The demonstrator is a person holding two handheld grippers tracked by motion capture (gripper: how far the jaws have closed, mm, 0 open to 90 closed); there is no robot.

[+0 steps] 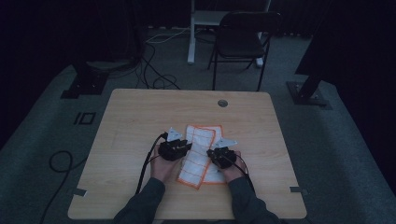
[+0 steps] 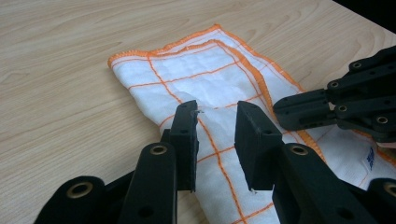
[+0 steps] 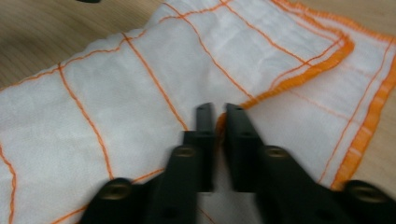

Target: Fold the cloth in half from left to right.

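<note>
A white cloth (image 1: 198,156) with an orange hem and orange grid lines lies folded lengthwise on the wooden table (image 1: 135,116). My left gripper (image 1: 189,147) rests at the cloth's left side. In the left gripper view its jaws (image 2: 217,109) stand open over the cloth (image 2: 205,70), with an orange line running between them. My right gripper (image 1: 209,152) is at the cloth's right side. In the right gripper view its jaws (image 3: 219,114) are shut on the orange hem of the folded upper layer of the cloth (image 3: 140,88). The right gripper (image 2: 327,109) also shows in the left gripper view.
A round cable hole (image 1: 222,103) sits near the table's far edge. Beyond the table stand a black folding chair (image 1: 243,37) and a white desk leg (image 1: 191,42). Cables (image 1: 159,79) lie on the floor. Bare wood surrounds the cloth.
</note>
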